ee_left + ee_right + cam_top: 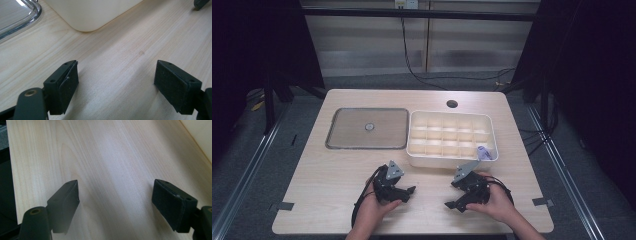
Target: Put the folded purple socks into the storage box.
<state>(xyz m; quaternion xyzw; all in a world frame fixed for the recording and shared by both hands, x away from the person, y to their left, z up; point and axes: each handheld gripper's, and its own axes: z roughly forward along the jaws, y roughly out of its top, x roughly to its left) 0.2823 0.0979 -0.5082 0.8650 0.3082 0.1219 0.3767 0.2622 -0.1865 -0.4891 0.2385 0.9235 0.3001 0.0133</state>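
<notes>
Compartment tray point(452, 159), cream plastic with a grid of cells, lies just ahead of both wide-open, empty tools: left tool point(406, 192), right tool point(455, 202).

Two black handheld grippers, the left gripper point(411, 194) and right gripper point(451, 204), each carry a grey three-cornered plate, trailing black cables, brass-coloured pivot screws and rectangular matte-padded jaws. Forearms appear bare.

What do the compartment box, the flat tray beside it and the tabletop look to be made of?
The compartment box looks like cream moulded plastic: smooth matte walls, rounded corners. The flat tray seems to be metal, likely steel: its grey rolled rim glints in the left gripper view. The tabletop shows pale wood grain with a faint sheen; whether solid wood or laminate cannot be told.
</notes>
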